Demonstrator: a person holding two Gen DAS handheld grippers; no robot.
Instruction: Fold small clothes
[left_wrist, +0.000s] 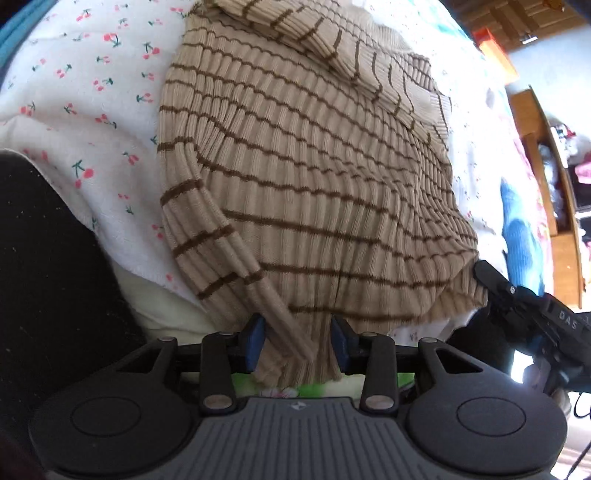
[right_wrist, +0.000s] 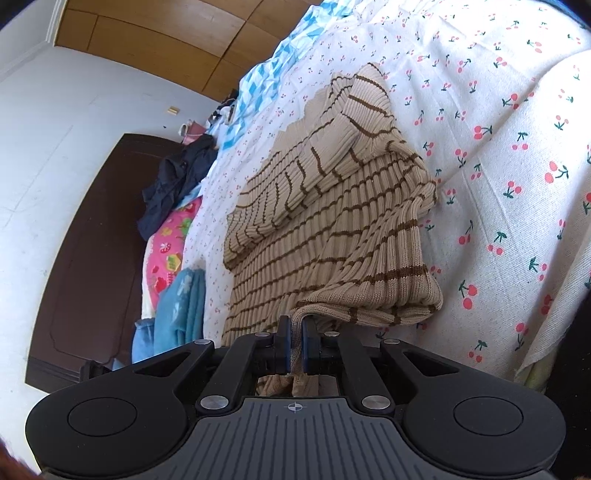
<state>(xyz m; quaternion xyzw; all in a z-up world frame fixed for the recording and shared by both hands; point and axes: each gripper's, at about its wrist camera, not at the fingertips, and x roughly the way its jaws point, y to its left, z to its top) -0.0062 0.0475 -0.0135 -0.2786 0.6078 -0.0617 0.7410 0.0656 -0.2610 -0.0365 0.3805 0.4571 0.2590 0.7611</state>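
A tan ribbed sweater with thin brown stripes lies on a white cherry-print sheet, its sleeves folded over the body. My left gripper stands open at the near hem, and a bunch of hem fabric sits loose between its blue pads. In the right wrist view the same sweater stretches away over the sheet. My right gripper is shut on a fold of its near edge. The right gripper also shows at the sweater's right corner in the left wrist view.
Along the bed's far side lie a dark garment pile, a pink printed cloth and a blue cloth, with a dark wooden panel behind. Wooden furniture stands on the right. A black mass fills the left.
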